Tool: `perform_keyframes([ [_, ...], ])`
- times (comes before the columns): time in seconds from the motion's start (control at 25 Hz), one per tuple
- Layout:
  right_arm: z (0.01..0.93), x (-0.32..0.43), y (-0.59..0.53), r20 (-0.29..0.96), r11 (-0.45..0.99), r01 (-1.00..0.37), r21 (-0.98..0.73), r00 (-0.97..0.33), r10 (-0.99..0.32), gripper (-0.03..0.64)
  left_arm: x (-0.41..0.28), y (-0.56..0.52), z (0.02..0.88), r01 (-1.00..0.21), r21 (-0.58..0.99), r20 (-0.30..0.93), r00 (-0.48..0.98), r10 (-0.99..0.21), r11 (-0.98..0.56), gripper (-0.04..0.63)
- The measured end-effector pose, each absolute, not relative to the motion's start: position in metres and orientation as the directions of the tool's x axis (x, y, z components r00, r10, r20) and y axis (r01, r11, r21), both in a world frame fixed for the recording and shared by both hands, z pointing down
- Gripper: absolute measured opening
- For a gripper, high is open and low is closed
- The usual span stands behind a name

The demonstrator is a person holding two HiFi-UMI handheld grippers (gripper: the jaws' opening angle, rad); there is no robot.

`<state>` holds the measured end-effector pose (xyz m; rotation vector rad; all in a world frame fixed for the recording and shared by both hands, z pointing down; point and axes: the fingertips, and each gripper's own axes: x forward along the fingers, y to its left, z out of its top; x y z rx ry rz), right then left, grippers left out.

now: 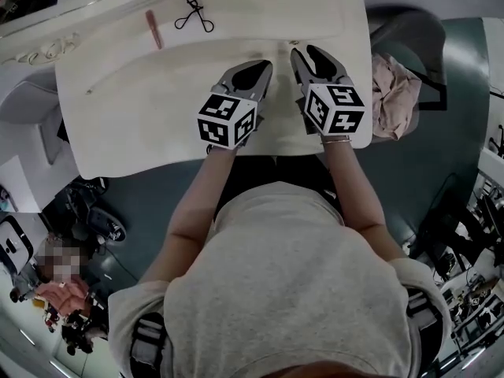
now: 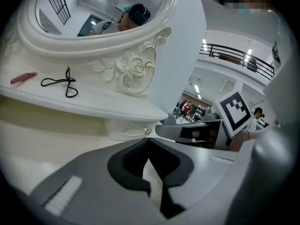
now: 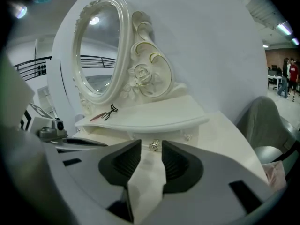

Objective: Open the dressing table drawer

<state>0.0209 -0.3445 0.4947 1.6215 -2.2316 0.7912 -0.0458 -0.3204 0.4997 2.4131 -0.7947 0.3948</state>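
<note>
The white dressing table (image 1: 142, 109) carries a raised shelf (image 3: 154, 118) under its oval mirror. Beneath the shelf sits a small drawer front (image 2: 126, 128) with round metal knobs (image 2: 147, 131). In the right gripper view one knob (image 3: 154, 146) lies straight ahead, in line with the gap between the jaws and a little beyond their tips. My right gripper (image 3: 151, 143) is open with nothing between its pads. My left gripper (image 2: 148, 139) hovers beside it over the tabletop, tips together and empty. In the head view both grippers (image 1: 264, 65) (image 1: 305, 52) hang over the table's front right part.
A black eyelash curler (image 1: 194, 14) and a pink stick (image 1: 153, 28) lie on the shelf. The ornate mirror (image 3: 101, 50) rises behind. A grey chair (image 1: 409, 46) with a pink cloth (image 1: 394, 93) stands right of the table.
</note>
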Motion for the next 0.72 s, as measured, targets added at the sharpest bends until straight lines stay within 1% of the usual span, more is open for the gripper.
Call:
perform_keyframes([
  [0.2,0.505,0.023,-0.359,0.507,0.186,-0.937,-0.295,-0.318,-0.801,0.103,-0.041,-0.328,0.507,-0.61,0.422,0.437,0.785,-0.439,-0.671,0.009],
  [0.48,0.521,0.021,-0.366,0.542,0.153,-0.936,-0.316,-0.311,-0.781,0.103,-0.037,-0.333,0.512,-0.609,0.432,0.44,0.786,-0.435,-0.665,0.009],
  [0.72,0.521,0.02,-0.366,0.544,0.181,-0.933,-0.31,-0.33,-0.771,0.101,-0.036,-0.331,0.513,-0.612,0.436,0.441,0.785,-0.436,-0.661,0.009],
])
